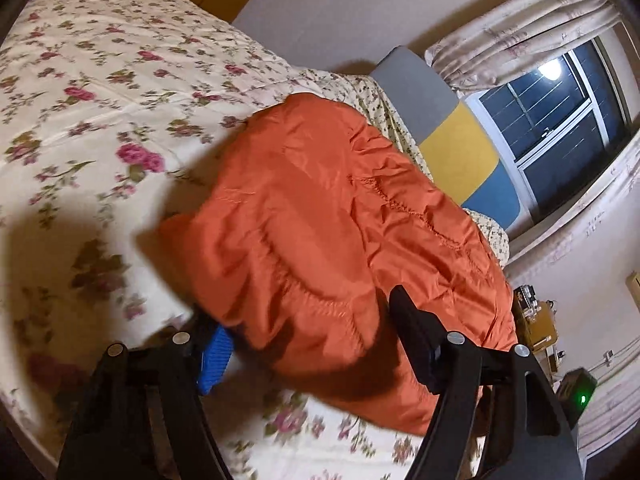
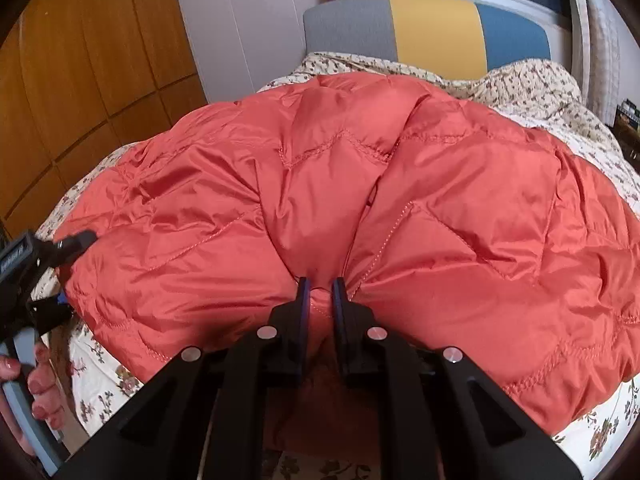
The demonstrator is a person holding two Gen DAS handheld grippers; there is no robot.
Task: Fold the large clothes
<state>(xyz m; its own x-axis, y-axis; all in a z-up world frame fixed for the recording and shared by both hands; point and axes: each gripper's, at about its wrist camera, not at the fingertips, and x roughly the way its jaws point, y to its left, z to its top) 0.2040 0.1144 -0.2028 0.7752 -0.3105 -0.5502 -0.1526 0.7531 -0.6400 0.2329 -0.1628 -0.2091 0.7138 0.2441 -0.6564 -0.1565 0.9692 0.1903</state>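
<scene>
An orange quilted down jacket [image 1: 332, 216] lies bunched on the floral bedspread [image 1: 80, 120]; it fills the right wrist view [image 2: 360, 208]. My left gripper [image 1: 308, 336] is open, its jaws wide apart around the jacket's near edge, with fabric between them. It also shows in the right wrist view [image 2: 64, 264] at the jacket's left end. My right gripper [image 2: 320, 292] is shut on a pinched fold at the jacket's near edge, at its middle.
A grey, yellow and blue headboard [image 2: 432, 32] stands behind the jacket, with a rumpled floral quilt [image 2: 520, 84] in front of it. A window with curtains [image 1: 560, 120] is at the right. A wooden wardrobe [image 2: 80, 80] is at the left.
</scene>
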